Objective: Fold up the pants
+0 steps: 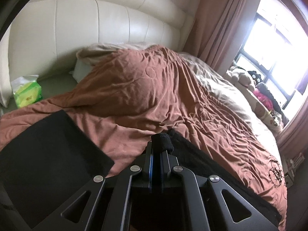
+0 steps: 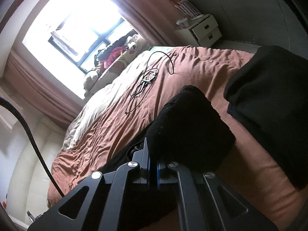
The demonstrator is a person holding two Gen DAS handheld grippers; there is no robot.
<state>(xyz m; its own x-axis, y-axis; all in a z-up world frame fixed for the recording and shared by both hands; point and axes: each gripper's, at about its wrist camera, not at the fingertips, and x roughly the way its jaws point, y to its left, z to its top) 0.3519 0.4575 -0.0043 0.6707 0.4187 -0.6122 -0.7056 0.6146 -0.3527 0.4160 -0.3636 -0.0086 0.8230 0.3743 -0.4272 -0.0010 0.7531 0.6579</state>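
The black pants [image 1: 202, 165] lie on a rust-brown duvet [image 1: 144, 96]. My left gripper [image 1: 156, 150] is shut on a bunched edge of the pants, which wraps over its fingertips and trails right behind it. My right gripper [image 2: 153, 154] is shut on another bunch of the black pants [image 2: 188, 123], held above the duvet [image 2: 115, 127]. A flat black folded cloth [image 1: 44, 163] lies at the left in the left wrist view. A similar black cloth [image 2: 269, 100] shows at the right in the right wrist view.
A cream padded headboard [image 1: 96, 23] and a green tissue pack [image 1: 27, 92] are at the bed's head. Glasses and a thin cable [image 2: 148, 80] lie on the duvet. Stuffed toys [image 1: 248, 80] line the window side. A white drawer unit [image 2: 206, 30] stands past the bed.
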